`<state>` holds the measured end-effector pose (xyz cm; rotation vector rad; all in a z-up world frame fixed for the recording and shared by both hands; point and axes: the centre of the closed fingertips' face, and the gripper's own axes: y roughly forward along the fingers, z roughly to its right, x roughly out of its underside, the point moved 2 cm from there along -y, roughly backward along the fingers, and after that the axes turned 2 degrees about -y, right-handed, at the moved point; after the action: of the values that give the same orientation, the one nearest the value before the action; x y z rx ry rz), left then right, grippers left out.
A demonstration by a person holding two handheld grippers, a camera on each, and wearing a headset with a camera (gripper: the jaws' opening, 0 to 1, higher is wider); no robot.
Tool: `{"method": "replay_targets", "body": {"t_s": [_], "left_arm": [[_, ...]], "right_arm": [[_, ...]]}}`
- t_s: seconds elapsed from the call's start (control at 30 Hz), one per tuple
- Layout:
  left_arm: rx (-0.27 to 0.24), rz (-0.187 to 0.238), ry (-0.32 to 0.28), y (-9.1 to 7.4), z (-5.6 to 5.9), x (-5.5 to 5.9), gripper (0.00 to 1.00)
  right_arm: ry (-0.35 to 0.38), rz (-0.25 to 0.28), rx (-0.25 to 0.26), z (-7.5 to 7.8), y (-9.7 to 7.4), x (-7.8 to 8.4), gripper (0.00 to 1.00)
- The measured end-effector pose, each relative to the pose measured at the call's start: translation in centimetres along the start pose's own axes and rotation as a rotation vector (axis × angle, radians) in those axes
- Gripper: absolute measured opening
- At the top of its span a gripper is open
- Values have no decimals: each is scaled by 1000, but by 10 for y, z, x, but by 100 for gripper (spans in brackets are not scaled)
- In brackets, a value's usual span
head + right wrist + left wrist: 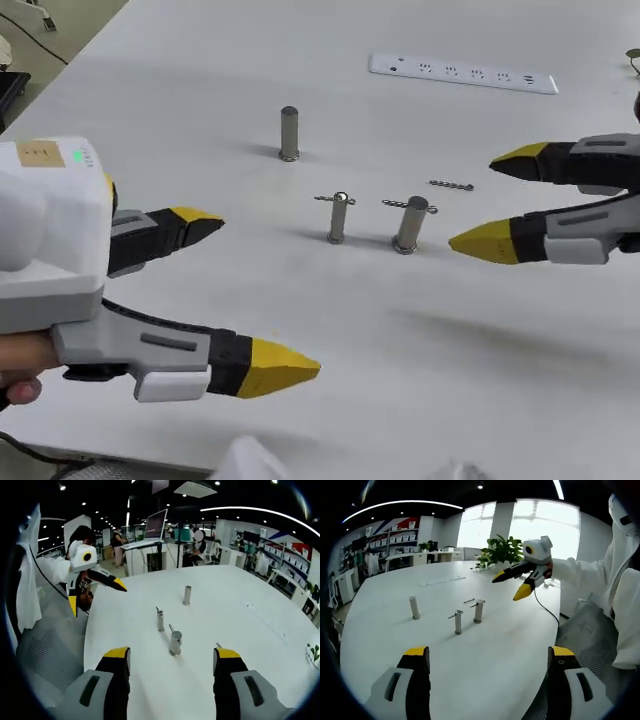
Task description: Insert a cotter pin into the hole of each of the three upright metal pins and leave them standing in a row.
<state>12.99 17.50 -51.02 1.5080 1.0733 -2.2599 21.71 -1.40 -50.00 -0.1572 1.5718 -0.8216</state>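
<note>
Nearest me my left gripper point(270, 295) gapes empty; my right gripper point(472, 201), jaws released, is nearer the loose thin metal cotter pin point(451, 185) lying flat, lengthwise toward them, right of the bare grey upright pin point(289, 133)

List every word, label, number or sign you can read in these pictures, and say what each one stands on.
No text here can be read.
Tan sticker on the casing of the left tool: print too blurred to read.
Power strip on the table: any marking too small to read.
Red and blue wall graphic behind the shelves: no legible letters.
</note>
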Motion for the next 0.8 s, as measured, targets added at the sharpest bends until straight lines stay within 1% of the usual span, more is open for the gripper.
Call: {"method": "replay_targets", "body": {"t_s": [0.03, 0.07, 0.1, 0.17, 0.23, 0.3, 0.37, 0.4, 0.47, 0.5, 0.57, 0.63, 0.8], "left_arm": [[-10, 3, -2, -1, -2, 0, 97], [-15, 4, -4, -2, -2, -1, 97], [-23, 6, -8, -3, -4, -1, 97], [-26, 4, -8, -6, -3, 0, 97], [-37, -4, -11, -7, -4, 1, 99], [-32, -6, -22, -8, -3, 2, 99], [-36, -5, -29, -8, -4, 3, 99], [-37, -4, -30, -8, -4, 4, 99], [-38, -12, -39, -8, -4, 6, 99], [-39, -14, -39, -8, -4, 7, 99], [-39, -18, -39, -7, -3, 8, 99], [-38, -18, -45, -7, -2, 9, 99], [-30, -23, -47, -6, 3, 12, 99]], "right_arm": [[27, 18, 23, -2, -7, 2, 68], [44, 24, 31, -3, -11, 4, 69], [79, 38, 54, -5, -18, 7, 70], [118, 57, 88, -8, -29, 11, 74], [145, 52, 114, -11, -37, 17, 76], [179, 56, 149, -12, -47, 24, 80], [225, 66, 188, -14, -55, 32, 82], [262, 75, 209, -14, -58, 36, 82], [314, 88, 217, -16, -62, 43, 85], [341, 94, 229, -17, -65, 48, 86], [356, 96, 253, -19, -70, 54, 86], [372, 86, 273, -23, -72, 61, 86], [402, 90, 282, -32, -75, 68, 88]]}}
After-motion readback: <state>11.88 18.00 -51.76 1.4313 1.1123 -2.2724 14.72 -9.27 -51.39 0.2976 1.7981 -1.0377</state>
